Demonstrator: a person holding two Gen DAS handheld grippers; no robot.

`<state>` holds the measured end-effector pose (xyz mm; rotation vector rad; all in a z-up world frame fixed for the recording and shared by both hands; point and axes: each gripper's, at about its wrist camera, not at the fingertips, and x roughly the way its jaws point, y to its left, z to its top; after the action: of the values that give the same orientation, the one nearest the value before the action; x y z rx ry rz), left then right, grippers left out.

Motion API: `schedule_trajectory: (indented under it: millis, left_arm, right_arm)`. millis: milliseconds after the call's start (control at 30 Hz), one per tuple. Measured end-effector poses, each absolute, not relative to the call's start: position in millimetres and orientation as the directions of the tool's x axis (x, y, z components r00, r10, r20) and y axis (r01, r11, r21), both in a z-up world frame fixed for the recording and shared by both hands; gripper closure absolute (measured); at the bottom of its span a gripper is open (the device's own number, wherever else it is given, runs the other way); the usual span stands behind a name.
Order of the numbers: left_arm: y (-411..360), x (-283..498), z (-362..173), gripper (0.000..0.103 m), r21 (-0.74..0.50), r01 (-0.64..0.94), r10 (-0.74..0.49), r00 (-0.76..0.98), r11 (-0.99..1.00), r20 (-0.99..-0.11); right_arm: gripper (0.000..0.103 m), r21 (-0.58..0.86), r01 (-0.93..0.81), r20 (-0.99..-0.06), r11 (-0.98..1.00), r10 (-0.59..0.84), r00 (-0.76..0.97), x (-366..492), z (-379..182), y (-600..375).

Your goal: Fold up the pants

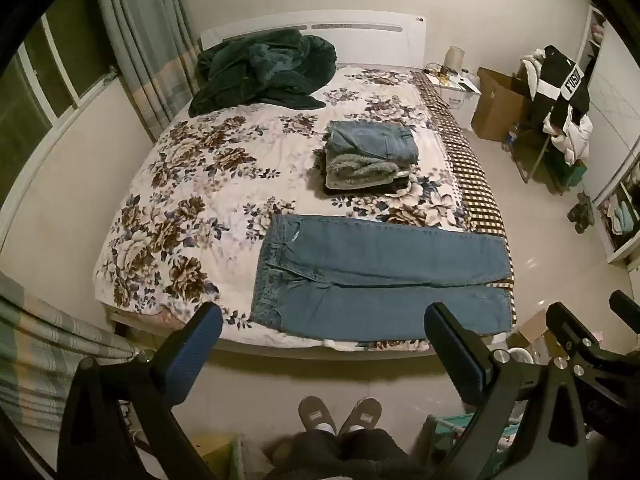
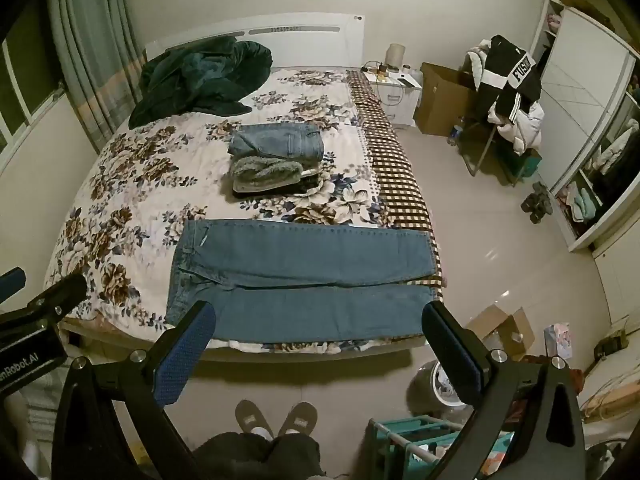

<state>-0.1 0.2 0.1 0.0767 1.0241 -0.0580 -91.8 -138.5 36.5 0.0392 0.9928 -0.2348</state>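
Blue jeans (image 1: pixel 380 280) lie flat across near edge of bed (image 1: pixel 168 216), lower centre of frame, waistband left, legs running right, side by side. Left claw (image 1: pixel 323 334) wide open, empty, held above floor short of bed edge. Right claw (image 2: pixel 320 334) also spread open, holding nothing. Stack of folded clothes (image 1: pixel 368 158) mid-bed behind jeans; dark green blanket (image 1: pixel 260 72) upper left by headboard
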Motion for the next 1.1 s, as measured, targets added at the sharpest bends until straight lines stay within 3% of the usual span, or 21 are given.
schedule_trajectory:
  millis: [1100]
  left_arm:
    - [17.8,0.2,9.4,0.0,0.05,0.078,0.001,0.526,0.996,-0.851]
  right_arm:
    - [0.0,-0.056,0.204,-0.836,0.977,-0.158,0.526,-92.3,51.0,-126.6]
